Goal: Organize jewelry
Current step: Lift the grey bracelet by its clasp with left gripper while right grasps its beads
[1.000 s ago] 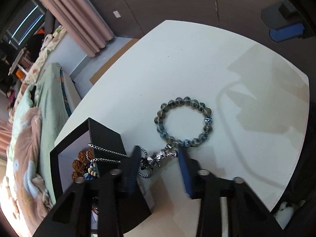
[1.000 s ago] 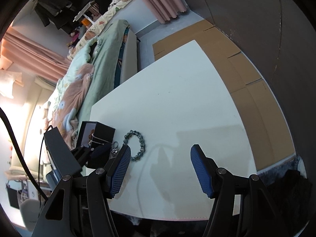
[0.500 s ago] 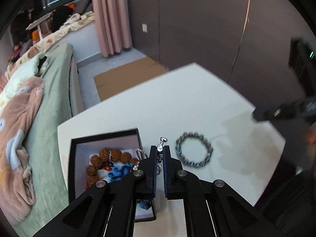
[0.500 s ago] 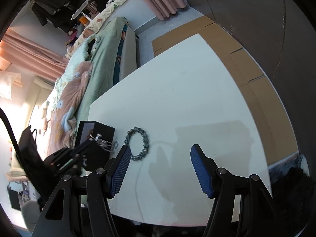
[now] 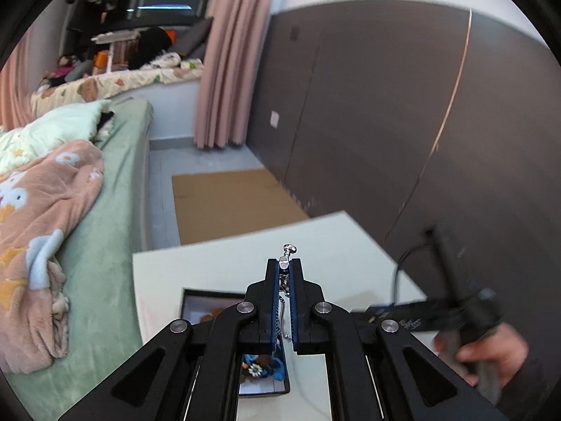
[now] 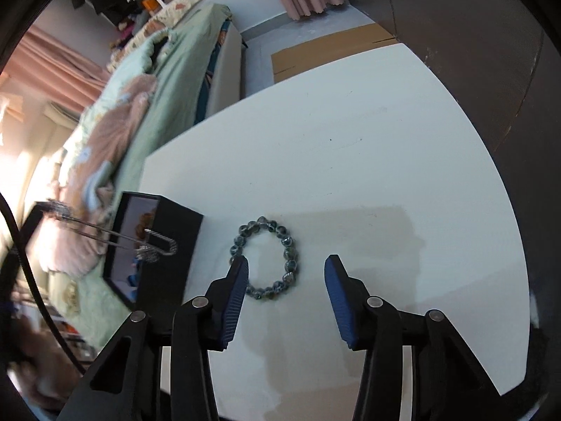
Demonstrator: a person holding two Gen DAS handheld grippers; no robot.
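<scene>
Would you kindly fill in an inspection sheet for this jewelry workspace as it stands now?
Surface: white table, bare apart from the job's things.
Job's things: beaded bracelet lying flat on the table; open black box beside it, apart, with jewelry inside; silver chain pinched in the left gripper, hanging over the box.
Clutter: nothing seen on the table.
Grippers: left gripper shut on the chain; right gripper closing over the bracelet, pads not touching it.
Cables: black cable at the left edge of the right wrist view.
Surroundings: bed with blankets, pink curtain, cardboard on the floor, dark wall.
</scene>
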